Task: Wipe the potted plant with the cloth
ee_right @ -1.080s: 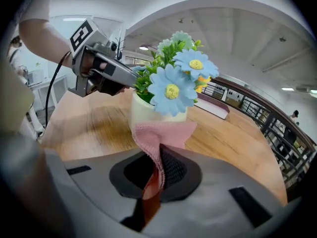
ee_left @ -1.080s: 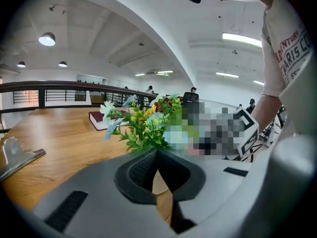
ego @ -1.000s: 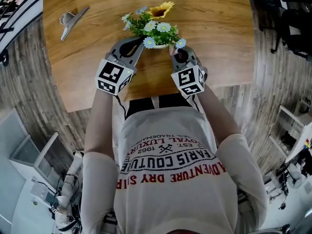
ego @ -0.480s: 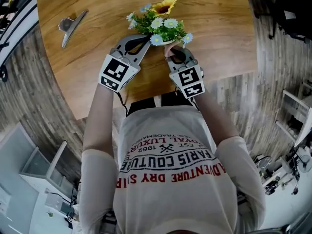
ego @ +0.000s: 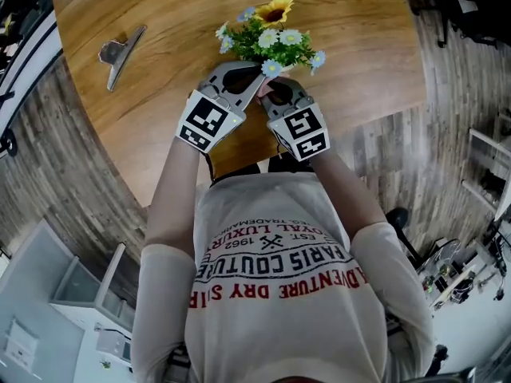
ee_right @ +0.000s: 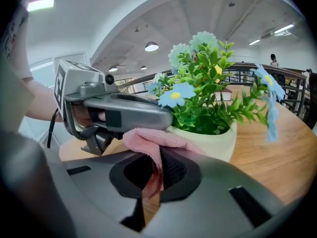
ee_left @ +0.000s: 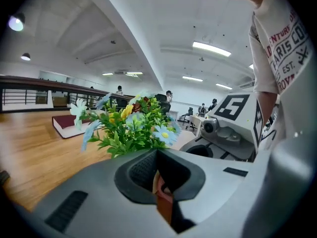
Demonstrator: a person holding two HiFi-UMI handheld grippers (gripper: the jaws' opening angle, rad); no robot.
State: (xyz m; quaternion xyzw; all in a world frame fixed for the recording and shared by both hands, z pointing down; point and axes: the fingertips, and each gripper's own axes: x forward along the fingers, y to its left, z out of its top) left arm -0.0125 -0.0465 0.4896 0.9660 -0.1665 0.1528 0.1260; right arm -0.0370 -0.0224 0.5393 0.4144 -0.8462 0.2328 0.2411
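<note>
R gripper (ee_right: 156, 172): jaws pinching a pink cloth (ee_right: 148, 140), bunched just ahead of them against the white pot of the potted plant (ee_right: 208, 103) on a wood surface (ee_right: 270, 155). L gripper (ee_left: 157, 158): jaws pressed together (tip right by the cloth), plant just beyond.

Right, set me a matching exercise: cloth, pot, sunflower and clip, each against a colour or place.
Things:
1. cloth
2. pot
3. sunflower
4. clip

Descriptions:
A. yellow, topmost bloom
B. grey metal, lying apart from the rest on the table
C. pink, pinched in the right tongs
D. cream, holding the greenery

Pairs: 1-C, 2-D, 3-A, 4-B
</note>
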